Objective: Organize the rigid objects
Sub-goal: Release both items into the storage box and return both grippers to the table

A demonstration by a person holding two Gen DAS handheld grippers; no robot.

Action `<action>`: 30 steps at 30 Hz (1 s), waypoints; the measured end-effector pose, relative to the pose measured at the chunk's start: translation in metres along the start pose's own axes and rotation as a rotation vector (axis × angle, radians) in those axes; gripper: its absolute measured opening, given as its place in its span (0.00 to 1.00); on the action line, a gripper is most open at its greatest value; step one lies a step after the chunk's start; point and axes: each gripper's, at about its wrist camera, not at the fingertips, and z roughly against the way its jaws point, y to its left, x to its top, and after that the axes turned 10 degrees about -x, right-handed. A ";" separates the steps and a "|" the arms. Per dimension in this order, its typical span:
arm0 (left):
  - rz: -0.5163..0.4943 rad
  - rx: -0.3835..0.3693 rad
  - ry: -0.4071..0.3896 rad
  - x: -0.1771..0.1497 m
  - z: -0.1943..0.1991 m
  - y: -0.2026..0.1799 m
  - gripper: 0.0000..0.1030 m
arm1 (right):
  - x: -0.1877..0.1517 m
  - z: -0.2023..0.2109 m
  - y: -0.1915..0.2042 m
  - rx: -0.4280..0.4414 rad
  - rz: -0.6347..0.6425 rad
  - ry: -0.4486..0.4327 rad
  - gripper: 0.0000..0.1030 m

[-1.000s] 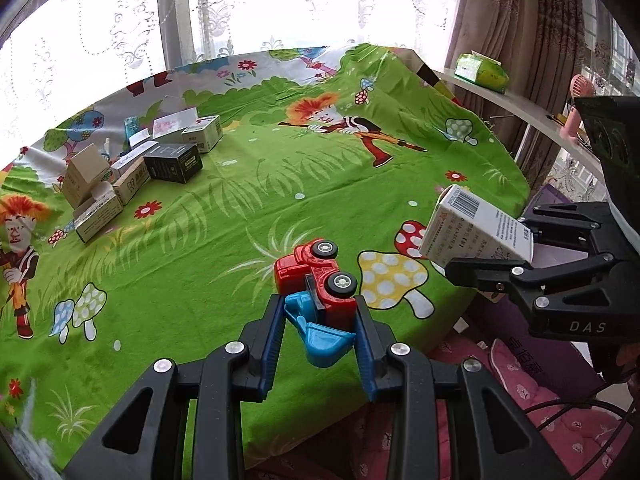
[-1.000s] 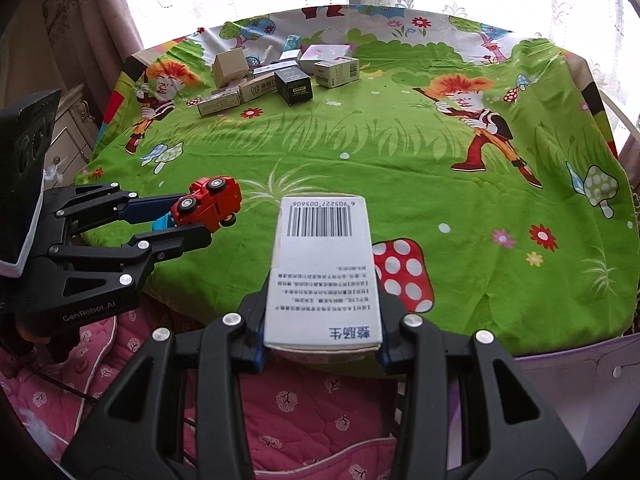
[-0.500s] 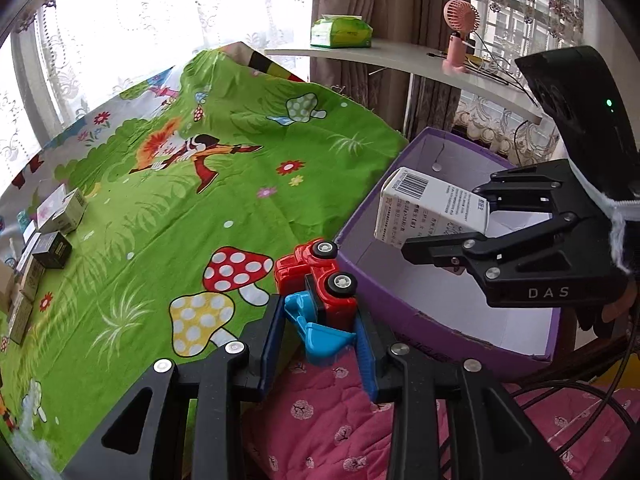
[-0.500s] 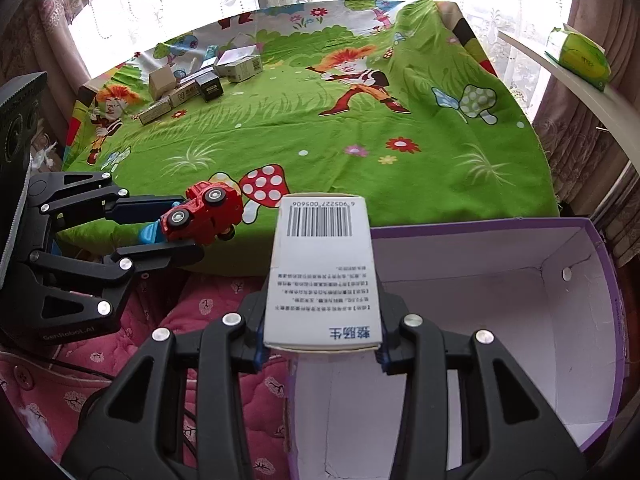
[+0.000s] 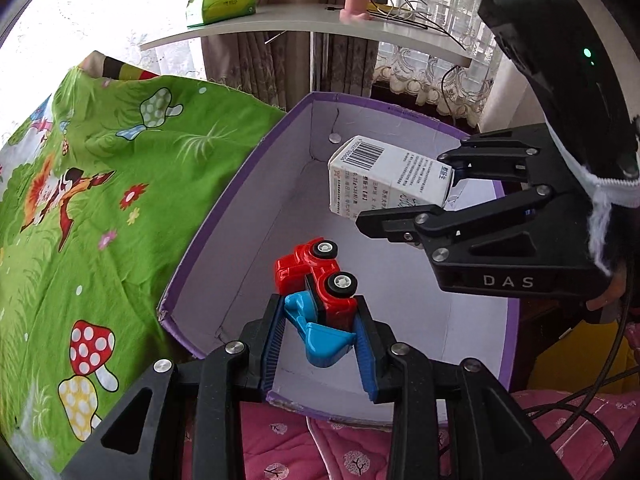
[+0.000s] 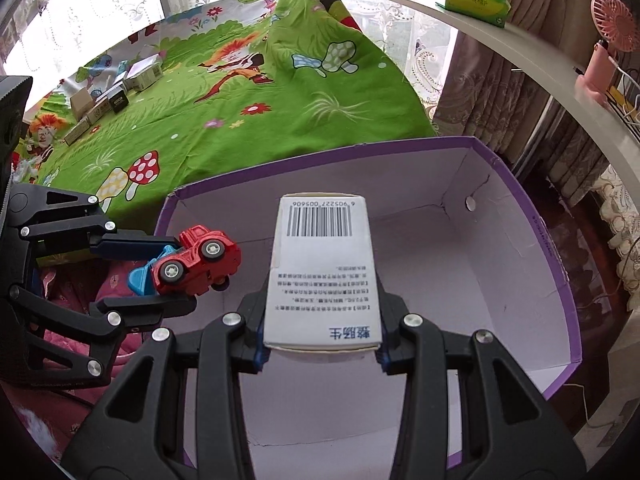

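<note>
My left gripper [image 5: 320, 332] is shut on a red toy truck with a blue scoop [image 5: 316, 280], held over the near left part of an open purple box [image 5: 208, 240] with a white inside. The same toy truck [image 6: 192, 262] and left gripper [image 6: 160, 274] show at the left in the right wrist view. My right gripper [image 6: 320, 316] is shut on a white carton with a barcode [image 6: 322, 264], hanging above the middle of the purple box [image 6: 560, 280]. That carton [image 5: 384, 184] sits further back over the box in the left wrist view, in the right gripper [image 5: 404, 208].
A table under a green cartoon cloth [image 6: 248, 92] borders the box on the left, with several small boxes [image 6: 116, 92] at its far end. A white shelf [image 5: 304, 24] behind carries a green tissue pack [image 5: 220, 2] and a pink fan [image 6: 608, 40]. Pink quilted fabric [image 5: 320, 448] lies below.
Both grippers have swung right, off the green table and over the open purple box, each keeping its hold. The box now fills the middle of both views.
</note>
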 end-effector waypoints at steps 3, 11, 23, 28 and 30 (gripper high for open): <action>0.005 -0.034 0.017 0.003 -0.009 -0.002 0.33 | -0.003 -0.007 -0.007 -0.033 -0.010 0.028 0.42; 0.050 -0.039 -0.111 -0.011 0.021 0.014 0.61 | 0.004 -0.020 -0.023 -0.141 -0.094 0.124 0.71; 0.547 0.462 -0.218 -0.140 0.140 0.204 0.73 | 0.077 -0.002 0.154 0.063 0.296 -0.091 0.71; 0.723 0.656 -0.198 -0.215 0.188 0.306 0.73 | 0.104 -0.009 0.242 0.205 0.415 -0.129 0.72; 0.778 0.699 -0.215 -0.239 0.205 0.342 0.73 | 0.115 -0.018 0.274 0.241 0.453 -0.124 0.72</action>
